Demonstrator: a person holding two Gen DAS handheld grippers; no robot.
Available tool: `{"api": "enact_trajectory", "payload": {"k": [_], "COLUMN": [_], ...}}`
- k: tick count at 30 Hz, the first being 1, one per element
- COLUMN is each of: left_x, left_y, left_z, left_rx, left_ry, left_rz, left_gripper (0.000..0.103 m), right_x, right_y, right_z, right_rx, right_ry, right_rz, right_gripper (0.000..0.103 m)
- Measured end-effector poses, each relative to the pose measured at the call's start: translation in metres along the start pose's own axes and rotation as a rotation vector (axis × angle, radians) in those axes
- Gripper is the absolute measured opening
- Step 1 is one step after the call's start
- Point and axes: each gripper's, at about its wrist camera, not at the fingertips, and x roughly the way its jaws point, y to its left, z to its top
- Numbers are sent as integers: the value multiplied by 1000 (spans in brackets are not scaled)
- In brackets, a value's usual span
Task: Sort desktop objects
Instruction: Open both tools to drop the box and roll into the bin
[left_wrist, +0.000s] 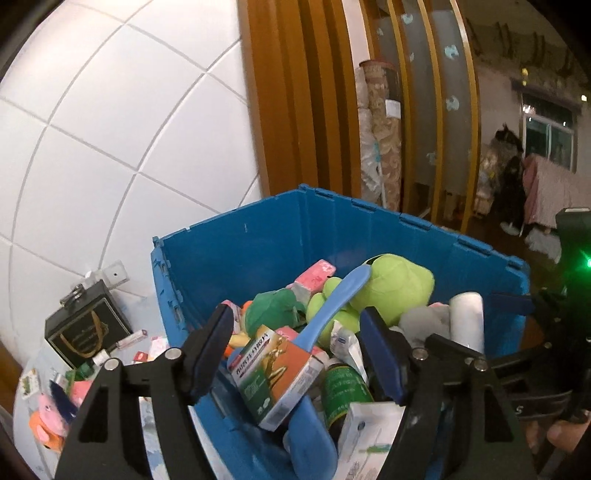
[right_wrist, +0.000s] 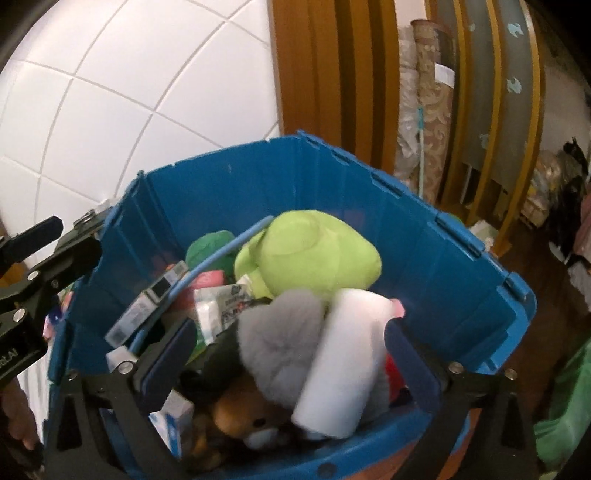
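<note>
Black-framed jaws of our left gripper (left_wrist: 295, 347) are standing apart over the blue crate (left_wrist: 258, 240), and the orange-and-green box (left_wrist: 275, 373) is lying loose between them, touching neither pad. Our right gripper (right_wrist: 291, 354) is gaping wide above the white roll (right_wrist: 340, 362) and grey plush (right_wrist: 280, 339), which are sitting in the crate, gripped by nothing. We are judging the sort well along: the crate is already heaped with toys and packets. Small packets and pink toys (left_wrist: 55, 406) are still littering the tabletop (left_wrist: 147, 325) left of the crate, waiting for us.
</note>
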Motion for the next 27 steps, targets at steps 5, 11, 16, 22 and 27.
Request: {"api": "enact_trajectory", "payload": {"k": [5, 11, 16, 22, 27], "left_x": [-24, -43, -51, -69, -84], "left_y": [26, 71, 118, 191, 261], "left_z": [-7, -25, -45, -77, -108], "left_rx": [-48, -138, -191, -262, -333], "left_ry": [-34, -42, -30, -16, 27], "left_rz": [12, 57, 95, 150, 218], "left_gripper": [70, 70, 70, 70, 70], "right_x": [-18, -43, -51, -61, -64], "right_y": [16, 56, 100, 164, 231], "right_z": [3, 7, 10, 8, 6], "right_rx": [-24, -64, -103, -151, -201], "right_ry": [-51, -129, -155, -174, -177], "right_rz": [27, 86, 122, 156, 210], "right_gripper": [103, 103, 103, 103, 103]}}
